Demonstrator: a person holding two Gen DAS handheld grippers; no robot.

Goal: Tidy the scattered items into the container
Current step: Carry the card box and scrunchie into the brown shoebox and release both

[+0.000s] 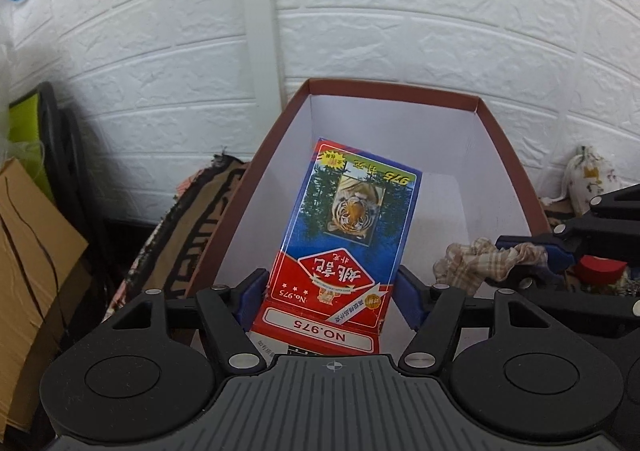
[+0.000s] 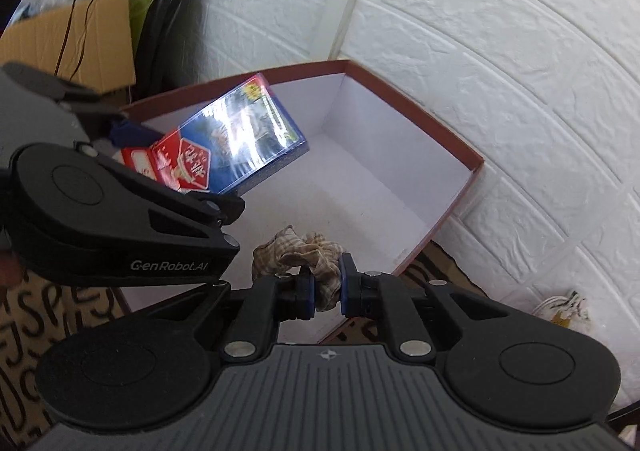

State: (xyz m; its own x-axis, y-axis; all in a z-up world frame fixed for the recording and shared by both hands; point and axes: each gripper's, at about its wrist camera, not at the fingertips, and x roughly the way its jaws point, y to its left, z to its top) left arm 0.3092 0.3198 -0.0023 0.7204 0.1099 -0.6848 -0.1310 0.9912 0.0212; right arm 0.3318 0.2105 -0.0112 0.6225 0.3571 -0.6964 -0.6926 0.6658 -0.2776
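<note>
Left gripper (image 1: 332,291) is clamped on the red-and-blue tiger-print card box (image 1: 348,235), held over the brown-rimmed white cardboard container (image 1: 504,139) ahead. Right gripper (image 2: 326,289) pinches the beige checked fabric scrunchie (image 2: 298,251), also over it. Neither item released; container interior otherwise looks bare.

One card pack (image 1: 344,235), one checked scrunchie (image 2: 298,251), one open box (image 1: 508,155), two hand-held grippers, one drawstring pouch (image 1: 592,179)
</note>
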